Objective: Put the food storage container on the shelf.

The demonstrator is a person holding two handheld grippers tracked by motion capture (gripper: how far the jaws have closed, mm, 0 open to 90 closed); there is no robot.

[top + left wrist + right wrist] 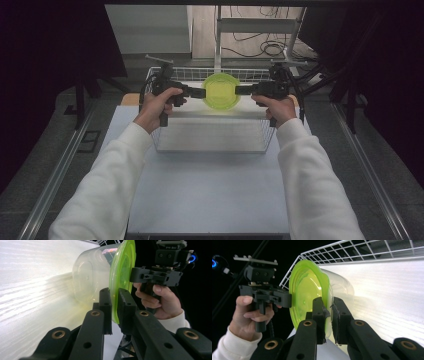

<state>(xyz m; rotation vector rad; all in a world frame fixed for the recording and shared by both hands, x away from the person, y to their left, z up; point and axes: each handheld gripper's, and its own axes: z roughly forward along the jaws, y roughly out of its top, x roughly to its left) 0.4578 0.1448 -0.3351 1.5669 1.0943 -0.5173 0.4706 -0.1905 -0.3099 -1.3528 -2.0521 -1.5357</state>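
Note:
A clear plastic container (pixel 88 277) with a lime-green lid (pixel 220 91) hangs over the far end of a white wire basket (pixel 215 74). My left gripper (pixel 201 93) is shut on the lid's left rim. My right gripper (pixel 240 90) is shut on its right rim. In the left gripper view the black jaws (pixel 114 296) pinch the green lid (pixel 122 270) edge, with the right gripper (pixel 160 275) and its hand beyond. In the right gripper view the jaws (pixel 327 305) clamp the lid (pixel 305 287), the clear tub (pixel 342 287) behind it and the left gripper (pixel 265 293) opposite.
The basket's wire wall (pixel 362 252) rises behind the container, and its white floor (pixel 210 135) spreads toward me. It stands on a pale table (pixel 210 190). Dark stands and cables (pixel 265 47) lie beyond the table's far edge.

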